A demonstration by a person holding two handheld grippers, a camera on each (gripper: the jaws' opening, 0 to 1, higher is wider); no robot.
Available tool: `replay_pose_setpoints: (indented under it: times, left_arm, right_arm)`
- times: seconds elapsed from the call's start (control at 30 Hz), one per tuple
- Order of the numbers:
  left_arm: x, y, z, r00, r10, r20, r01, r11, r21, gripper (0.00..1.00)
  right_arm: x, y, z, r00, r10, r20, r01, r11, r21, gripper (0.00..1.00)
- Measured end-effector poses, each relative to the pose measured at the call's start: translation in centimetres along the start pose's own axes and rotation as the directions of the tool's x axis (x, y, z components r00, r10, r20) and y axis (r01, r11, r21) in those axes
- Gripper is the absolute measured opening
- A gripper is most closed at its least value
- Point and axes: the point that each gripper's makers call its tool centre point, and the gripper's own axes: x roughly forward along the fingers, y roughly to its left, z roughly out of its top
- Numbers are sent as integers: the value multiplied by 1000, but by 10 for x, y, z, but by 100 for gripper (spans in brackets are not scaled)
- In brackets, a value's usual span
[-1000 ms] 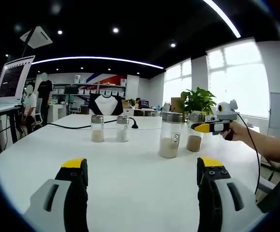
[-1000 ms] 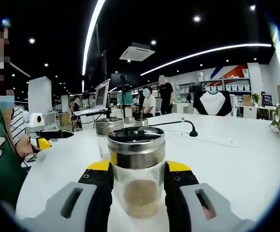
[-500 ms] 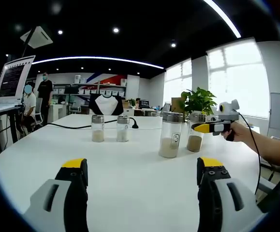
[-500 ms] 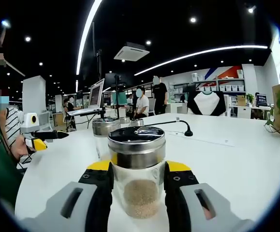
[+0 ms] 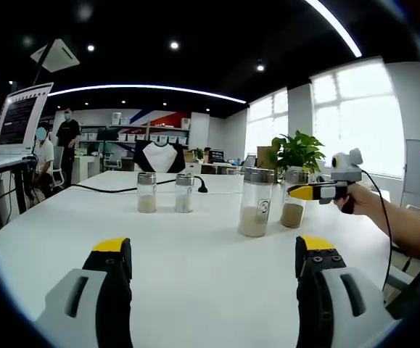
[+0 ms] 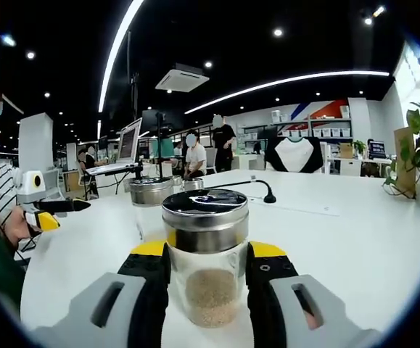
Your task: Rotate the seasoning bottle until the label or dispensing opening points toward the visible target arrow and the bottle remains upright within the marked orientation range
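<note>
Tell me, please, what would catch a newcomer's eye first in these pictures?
In the right gripper view, the right claw clamps a steel-capped seasoning bottle of brown grains, front and centre. In the left gripper view, the left claw hangs open over the white table, with four bottles beyond.

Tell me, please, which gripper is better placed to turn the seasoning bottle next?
The right gripper: its jaws already clamp the seasoning bottle, which stands upright. The left gripper hangs open over bare table, well short of any bottle.
</note>
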Motion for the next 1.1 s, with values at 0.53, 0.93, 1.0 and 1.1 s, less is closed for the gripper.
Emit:
replay_pose_setpoints:
  times: [0.53,0.93,1.0,1.1]
  left_arm:
    - [-1,0,2,1000,3,5,-3,1000,-1,99]
    - [0,-1,2,1000,0,5,0,1000,-1,99]
    - [0,-1,2,1000,0,4,0,1000,0,99]
    - [-1,0,2,1000,2,7,-2,1000,-2,99]
  right_arm:
    - [-1,-4,0,990,-143,3,143,989,19,39]
    - [-2,-6,0,971,-238,9,237,971,31,39]
    - [-2,-7,0,968,-251,10,250,968,31,39]
    - [-1,-8,0,962,-273,5,273,961,35,39]
